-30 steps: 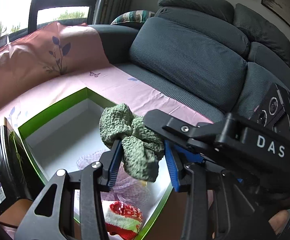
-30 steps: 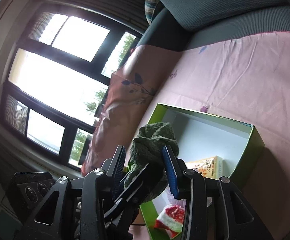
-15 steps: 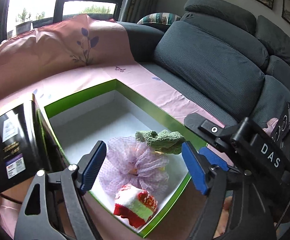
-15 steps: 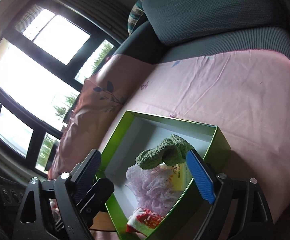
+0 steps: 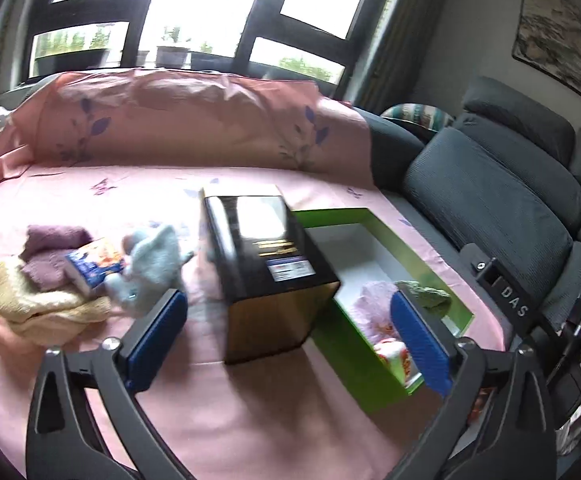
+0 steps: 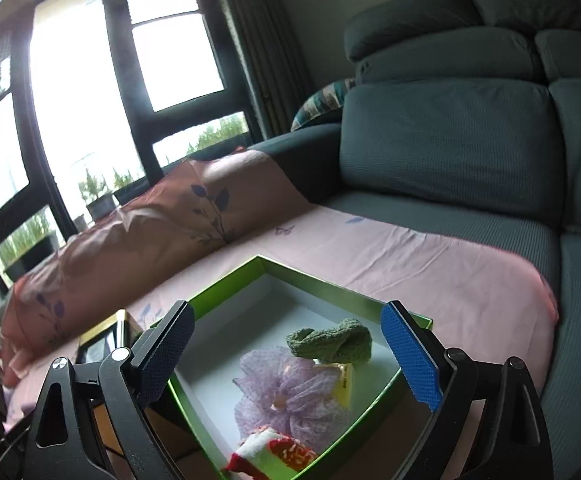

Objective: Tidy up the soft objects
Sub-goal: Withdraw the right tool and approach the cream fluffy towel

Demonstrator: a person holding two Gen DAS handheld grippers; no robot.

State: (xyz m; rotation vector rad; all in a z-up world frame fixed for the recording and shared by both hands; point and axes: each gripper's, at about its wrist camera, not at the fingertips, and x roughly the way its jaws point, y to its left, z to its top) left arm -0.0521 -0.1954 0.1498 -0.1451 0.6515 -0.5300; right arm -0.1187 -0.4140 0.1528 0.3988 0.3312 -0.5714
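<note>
A green knitted cloth lies loose inside the green box, on a lilac mesh puff and a yellow packet. A red, white and green sock lies at the box's near corner. My right gripper hovers over the box, its jaws opening with nothing between them. My left gripper faces a black box, its jaws also opening and empty. The green box is to its right. To its left lie a pale blue plush, a purple knit and a yellow knit.
Everything rests on a pink sheet spread over a grey sofa. A blue and orange packet lies among the soft pile. The right gripper's black housing stands beside the green box. Windows fill the wall behind.
Both grippers opened and let go of the green knitted cloth, which dropped into the green box. The left view swung left to the black box and pile. The right view rolled level.
</note>
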